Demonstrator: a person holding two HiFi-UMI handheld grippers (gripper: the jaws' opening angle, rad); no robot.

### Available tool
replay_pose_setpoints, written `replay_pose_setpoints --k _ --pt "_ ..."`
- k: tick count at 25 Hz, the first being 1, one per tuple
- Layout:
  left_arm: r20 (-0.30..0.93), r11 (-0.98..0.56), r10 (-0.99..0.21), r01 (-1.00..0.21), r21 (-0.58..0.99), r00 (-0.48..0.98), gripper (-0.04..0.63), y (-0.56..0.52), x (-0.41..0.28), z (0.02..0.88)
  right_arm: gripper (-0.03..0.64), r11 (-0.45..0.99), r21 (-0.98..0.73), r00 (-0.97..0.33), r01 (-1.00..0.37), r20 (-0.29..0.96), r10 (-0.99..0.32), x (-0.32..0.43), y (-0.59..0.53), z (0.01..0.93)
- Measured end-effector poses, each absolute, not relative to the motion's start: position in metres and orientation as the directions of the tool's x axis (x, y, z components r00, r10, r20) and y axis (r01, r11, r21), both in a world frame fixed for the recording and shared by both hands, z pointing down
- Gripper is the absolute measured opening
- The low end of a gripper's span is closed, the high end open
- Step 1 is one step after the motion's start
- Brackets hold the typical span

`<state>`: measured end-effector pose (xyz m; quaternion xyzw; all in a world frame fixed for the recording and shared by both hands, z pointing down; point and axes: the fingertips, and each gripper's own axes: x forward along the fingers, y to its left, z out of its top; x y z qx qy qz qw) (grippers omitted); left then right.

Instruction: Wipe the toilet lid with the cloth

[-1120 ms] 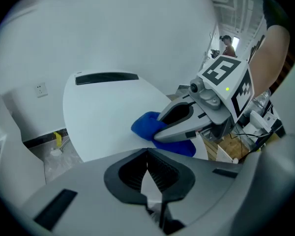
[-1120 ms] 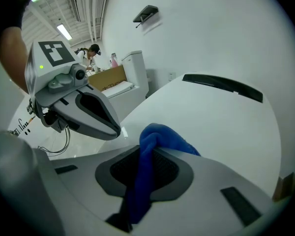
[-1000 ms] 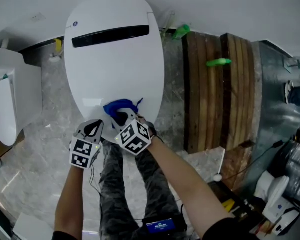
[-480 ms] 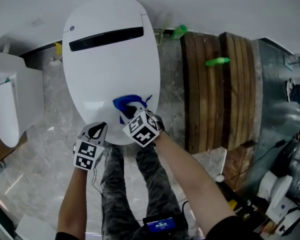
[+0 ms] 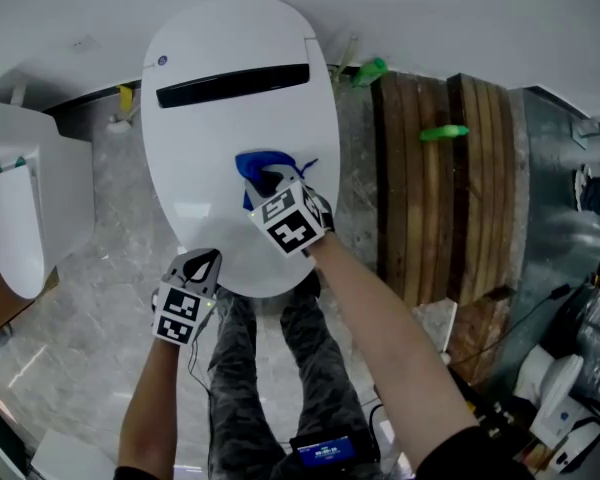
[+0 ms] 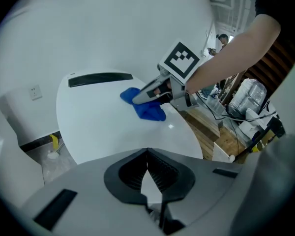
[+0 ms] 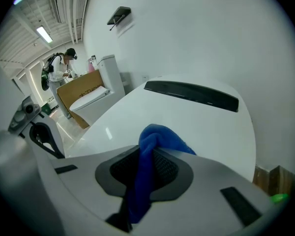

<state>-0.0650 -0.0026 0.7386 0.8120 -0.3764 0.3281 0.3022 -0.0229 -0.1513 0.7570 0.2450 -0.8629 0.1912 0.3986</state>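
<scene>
The white toilet lid (image 5: 210, 128) fills the upper middle of the head view, with a black slot near its far end. My right gripper (image 5: 267, 183) is shut on a blue cloth (image 5: 260, 166), which lies bunched on the middle of the lid (image 7: 187, 117). In the right gripper view the cloth (image 7: 150, 156) hangs between the closed jaws. The left gripper view shows the same cloth (image 6: 145, 104) under the right gripper (image 6: 137, 100). My left gripper (image 5: 202, 260) is shut and holds nothing, at the lid's near left edge (image 6: 103, 132).
A second white toilet (image 5: 20, 218) stands at the left. Wooden planks (image 5: 450, 178) lie to the right of the lid, with green objects (image 5: 442, 131) on them. My legs (image 5: 280, 388) are below the lid. Boxes and gear (image 5: 570, 368) crowd the lower right.
My right gripper has slid the blue cloth away from me, from the lid's near edge to its middle. The left gripper has stayed by the near left edge.
</scene>
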Motion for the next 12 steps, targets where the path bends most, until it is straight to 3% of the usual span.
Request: replay_pose_setpoints --k 12 --pt "0.749 -0.576 -0.429 -0.792 0.203 0.505 0.011 -0.028 -0.092 0.737 0.057 0.779 -0.151 -0.555 -0.608 0.783 -0.281 -0.056 -0.171 0.754"
